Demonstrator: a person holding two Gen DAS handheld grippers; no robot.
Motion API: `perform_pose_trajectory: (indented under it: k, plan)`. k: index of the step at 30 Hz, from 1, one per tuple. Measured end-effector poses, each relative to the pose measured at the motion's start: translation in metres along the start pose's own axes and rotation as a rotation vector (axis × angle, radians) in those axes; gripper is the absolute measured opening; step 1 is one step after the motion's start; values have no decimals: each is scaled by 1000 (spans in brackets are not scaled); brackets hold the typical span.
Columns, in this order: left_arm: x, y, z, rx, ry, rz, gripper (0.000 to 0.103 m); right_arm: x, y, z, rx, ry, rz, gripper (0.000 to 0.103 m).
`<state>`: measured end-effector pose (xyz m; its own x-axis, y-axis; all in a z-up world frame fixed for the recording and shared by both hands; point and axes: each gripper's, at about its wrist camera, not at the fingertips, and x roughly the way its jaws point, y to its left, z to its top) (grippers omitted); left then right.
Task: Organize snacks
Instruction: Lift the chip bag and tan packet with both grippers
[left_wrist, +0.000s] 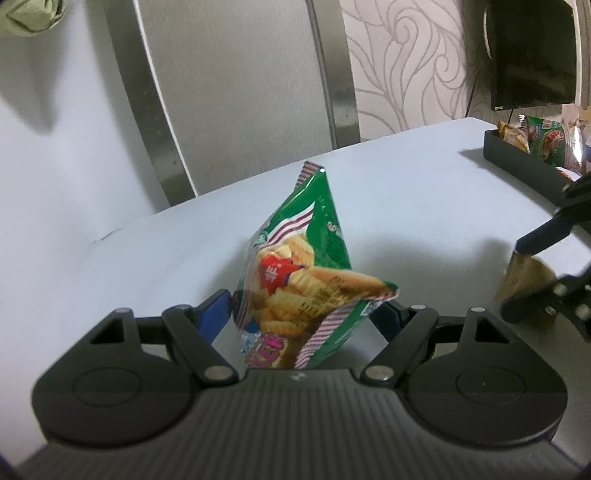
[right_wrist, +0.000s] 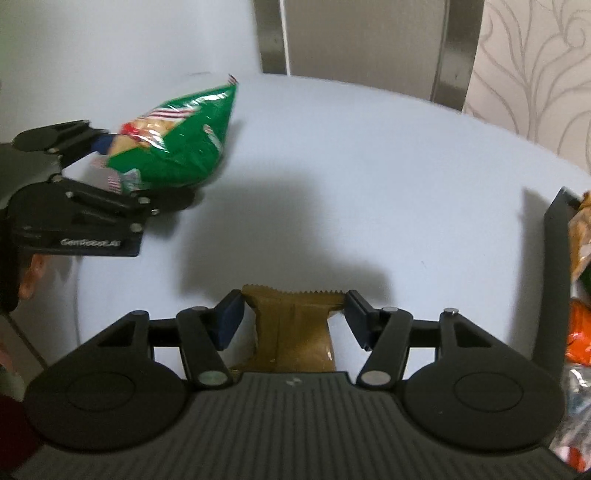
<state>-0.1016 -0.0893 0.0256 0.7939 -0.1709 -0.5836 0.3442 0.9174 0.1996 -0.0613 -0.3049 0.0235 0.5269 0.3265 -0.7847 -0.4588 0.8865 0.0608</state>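
A black tray (left_wrist: 524, 162) sits at the far right of the pale table (left_wrist: 388, 192), already holding several snack packets (left_wrist: 550, 142) (a green one and some yellowish ones show above its wall). In the right wrist view the tray's near wall (right_wrist: 557, 280) stands just beside the right gripper (right_wrist: 293, 317), with orange and brown wrappers behind it. The left gripper (left_wrist: 306, 314) is clamped on a green chip bag (left_wrist: 295, 266), its blue pads pressing the bag's lower edges, the bag raised above the table. The right gripper's fingers pinch a tan packet (right_wrist: 295, 325) between them.
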Motion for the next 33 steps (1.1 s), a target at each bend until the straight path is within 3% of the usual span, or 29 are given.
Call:
perform_pose_trajectory:
  k: [2,5,8,11,12,25,30,33]
  plan:
    - [0,-1,0,3,-4,0,82,-10,9,-7,-39,-9,-35,81]
    - [4,-2,1,3,1,0,82,-12,16,-17,-78,12,-81,82]
    - [5,-2,2,-4,2,-4,82,-3,15,-20,-36,23,-46,73]
    - [7,-2,3,-14,11,-21,82,-3,19,-22,-34,9,-51,48]
    - [8,-2,3,-19,16,-29,82,-4,20,-22,-33,7,-55,46]
    - [19,-6,6,-30,35,-74,81,-15,41,-24,-9,9,-70,46]
    - [17,0,6,-51,35,-87,69,-24,52,-30,50,11,-65,44]
    - [14,2,3,-68,29,-95,67,-31,56,-39,119,11,-37,44]
